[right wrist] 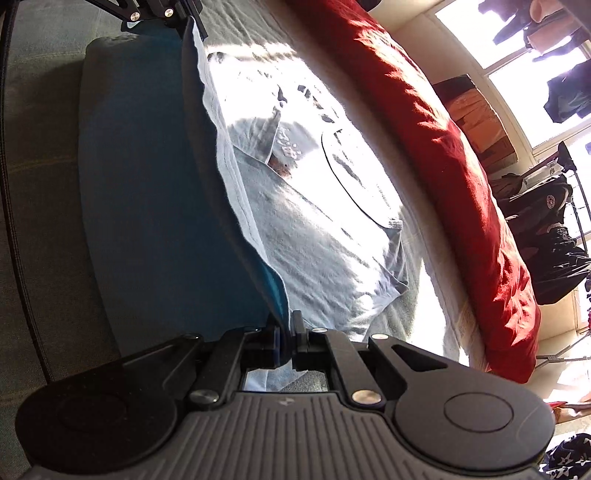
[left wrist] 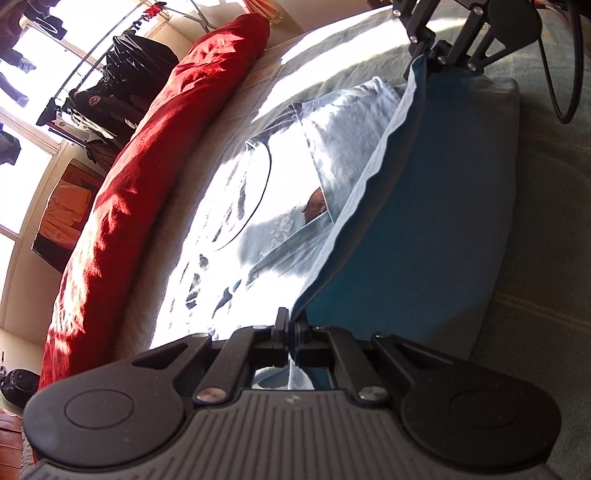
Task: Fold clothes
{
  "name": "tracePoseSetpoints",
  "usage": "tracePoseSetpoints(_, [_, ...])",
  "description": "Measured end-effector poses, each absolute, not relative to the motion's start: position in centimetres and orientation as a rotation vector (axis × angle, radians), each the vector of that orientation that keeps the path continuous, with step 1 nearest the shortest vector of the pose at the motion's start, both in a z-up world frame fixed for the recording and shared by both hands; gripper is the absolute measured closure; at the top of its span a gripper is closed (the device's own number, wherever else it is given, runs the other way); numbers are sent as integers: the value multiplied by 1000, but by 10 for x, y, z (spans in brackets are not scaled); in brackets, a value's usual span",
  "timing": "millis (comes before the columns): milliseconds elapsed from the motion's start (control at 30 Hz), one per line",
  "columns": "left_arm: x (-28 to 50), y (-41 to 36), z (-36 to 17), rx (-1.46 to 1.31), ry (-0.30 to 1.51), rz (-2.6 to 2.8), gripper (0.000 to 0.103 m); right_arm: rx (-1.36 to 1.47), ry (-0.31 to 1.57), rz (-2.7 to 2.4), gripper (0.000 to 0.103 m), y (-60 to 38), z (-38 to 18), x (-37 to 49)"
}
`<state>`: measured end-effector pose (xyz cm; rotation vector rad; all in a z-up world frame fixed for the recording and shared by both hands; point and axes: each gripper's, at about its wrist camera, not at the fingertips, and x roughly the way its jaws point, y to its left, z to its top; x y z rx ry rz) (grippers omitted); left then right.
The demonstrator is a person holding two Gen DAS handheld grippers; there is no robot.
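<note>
A light blue T-shirt [left wrist: 332,155] [right wrist: 314,251] lies on the bed, sunlit, with a dark printed ring on it. Its near edge is lifted into a taut flap [left wrist: 406,221] [right wrist: 155,177] that looks teal in shadow. My left gripper [left wrist: 291,325] is shut on one end of that lifted edge. My right gripper [right wrist: 286,328] is shut on the other end. Each gripper shows in the other's view at the top, the right one [left wrist: 424,55] and the left one [right wrist: 184,22], both pinching the hem. The flap hangs between them above the shirt's body.
A long red duvet [left wrist: 147,166] [right wrist: 461,166] runs along the far side of the bed. Grey-green bedding [left wrist: 554,258] [right wrist: 37,184] lies under the shirt. Beyond are bright windows, a rack with dark clothes [left wrist: 122,81] [right wrist: 546,229] and an orange box [right wrist: 480,122].
</note>
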<state>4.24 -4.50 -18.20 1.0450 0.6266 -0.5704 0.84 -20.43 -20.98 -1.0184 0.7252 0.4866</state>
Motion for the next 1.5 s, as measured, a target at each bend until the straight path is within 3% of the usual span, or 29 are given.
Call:
tracePoseSetpoints(700, [174,-45,-199,1030,540,-533,102,-1057,678,361,97,-206,-226,141])
tracePoseSetpoints(1167, [230,-41,-226,970,610,-517,101,-1038,698,373,97,-205,-245,211])
tracePoseSetpoints(1233, [235,-39,-231,951,634,-507,91,-1041,711,381,95,-205,-251,216])
tracePoseSetpoints(1300, [240,-37,-232,918,668,-504,90,-1045,716,379,79,-204,-256,219])
tracePoseSetpoints(1367, [243,-35,-231,881,692,-502,88,-1064,702,377,75,-203,-258,216])
tracePoseSetpoints(1467, [242,-31,-227,841,704,-494,82,-1072,688,378,55,-204,-255,212])
tracePoseSetpoints(1500, [243,-28,-226,829,710,-488,79,-1068,689,379,53,-205,-252,210])
